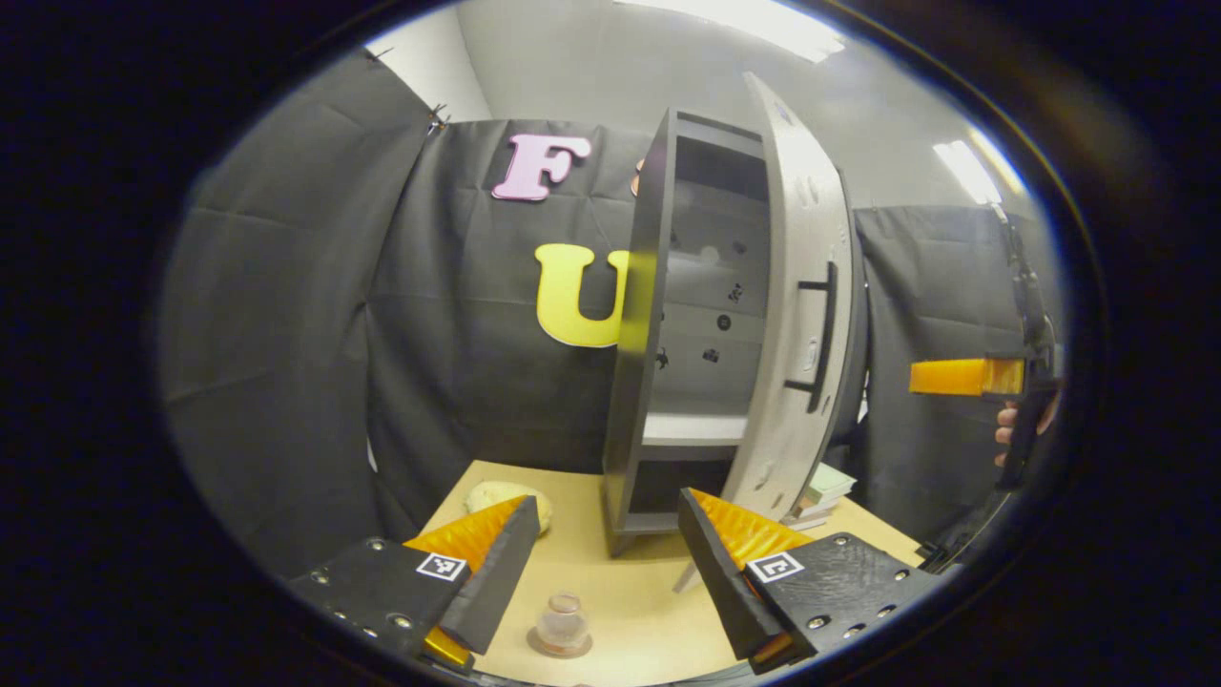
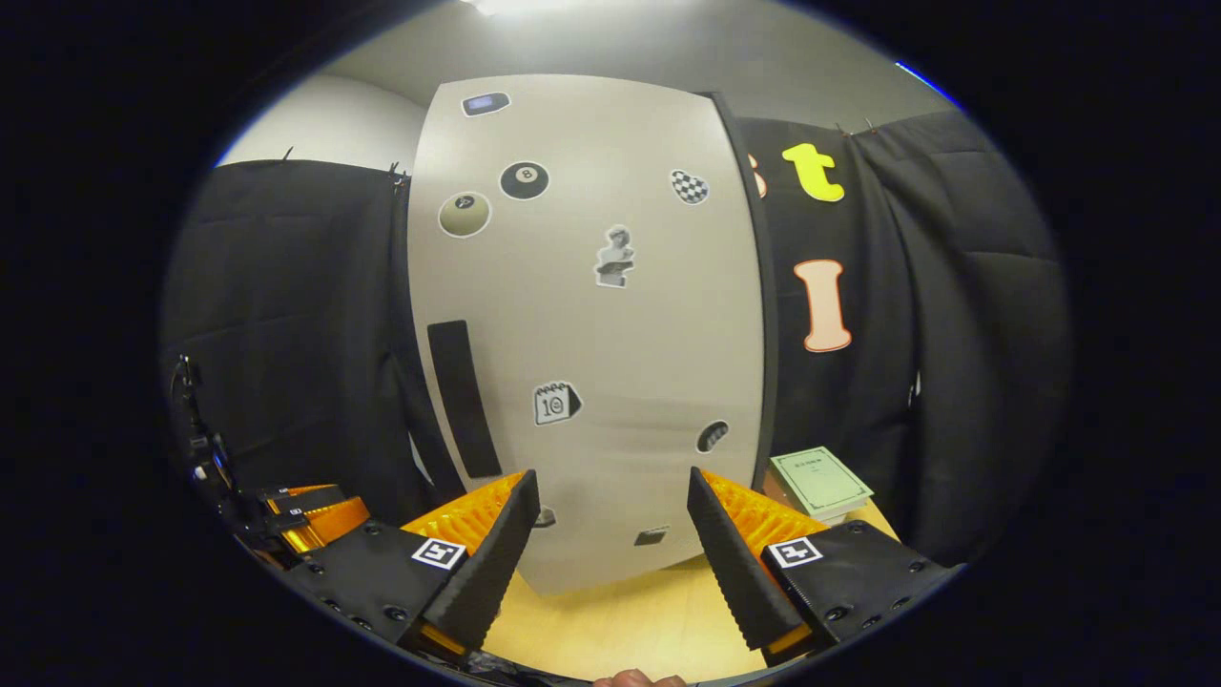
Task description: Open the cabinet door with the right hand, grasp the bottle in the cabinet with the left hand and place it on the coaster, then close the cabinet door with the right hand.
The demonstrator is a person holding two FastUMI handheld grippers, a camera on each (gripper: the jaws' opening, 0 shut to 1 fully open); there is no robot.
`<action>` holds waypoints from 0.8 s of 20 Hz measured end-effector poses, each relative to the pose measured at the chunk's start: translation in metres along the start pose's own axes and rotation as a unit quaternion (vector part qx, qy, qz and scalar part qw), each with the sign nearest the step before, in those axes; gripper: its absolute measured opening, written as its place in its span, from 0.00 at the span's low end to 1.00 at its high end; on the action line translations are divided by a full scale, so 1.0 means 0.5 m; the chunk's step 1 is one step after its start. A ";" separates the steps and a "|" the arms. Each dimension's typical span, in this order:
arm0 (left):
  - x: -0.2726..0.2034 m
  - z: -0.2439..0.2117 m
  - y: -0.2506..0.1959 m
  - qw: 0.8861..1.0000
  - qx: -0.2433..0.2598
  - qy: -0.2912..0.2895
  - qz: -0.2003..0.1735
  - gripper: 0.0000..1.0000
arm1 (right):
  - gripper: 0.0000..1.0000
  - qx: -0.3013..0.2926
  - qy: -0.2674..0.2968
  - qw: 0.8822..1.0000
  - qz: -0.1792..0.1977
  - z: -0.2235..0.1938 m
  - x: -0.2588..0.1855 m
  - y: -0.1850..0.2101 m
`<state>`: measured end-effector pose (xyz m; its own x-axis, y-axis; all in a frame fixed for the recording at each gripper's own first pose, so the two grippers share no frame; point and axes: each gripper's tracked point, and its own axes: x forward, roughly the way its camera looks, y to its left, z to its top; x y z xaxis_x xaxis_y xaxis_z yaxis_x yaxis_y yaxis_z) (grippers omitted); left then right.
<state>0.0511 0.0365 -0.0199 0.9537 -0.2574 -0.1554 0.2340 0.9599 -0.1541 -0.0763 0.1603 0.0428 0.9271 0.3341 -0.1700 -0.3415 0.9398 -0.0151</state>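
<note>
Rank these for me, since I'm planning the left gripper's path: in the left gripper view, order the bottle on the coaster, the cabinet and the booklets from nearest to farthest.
1. bottle, on its coaster, just ahead between the left gripper fingers.
2. cabinet, mid-table, door ajar.
3. booklets, behind the door, to the right.

Both the left gripper and right gripper have black, screw-studded bodies at the frame's bottom, each bearing a small square black-and-white marker and wedge-shaped ribbed fingers.
</note>
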 end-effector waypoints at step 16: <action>-0.028 0.083 -0.192 0.997 0.008 -0.054 0.063 0.90 | 0.98 0.046 -0.020 0.995 -0.083 -0.019 -0.073 -0.385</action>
<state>0.0231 -0.0472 0.0376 0.9901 -0.1232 -0.0671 0.1143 0.9857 -0.1237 -0.0456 -0.0336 0.0423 0.9755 0.1744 -0.1343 -0.1689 0.9843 0.0514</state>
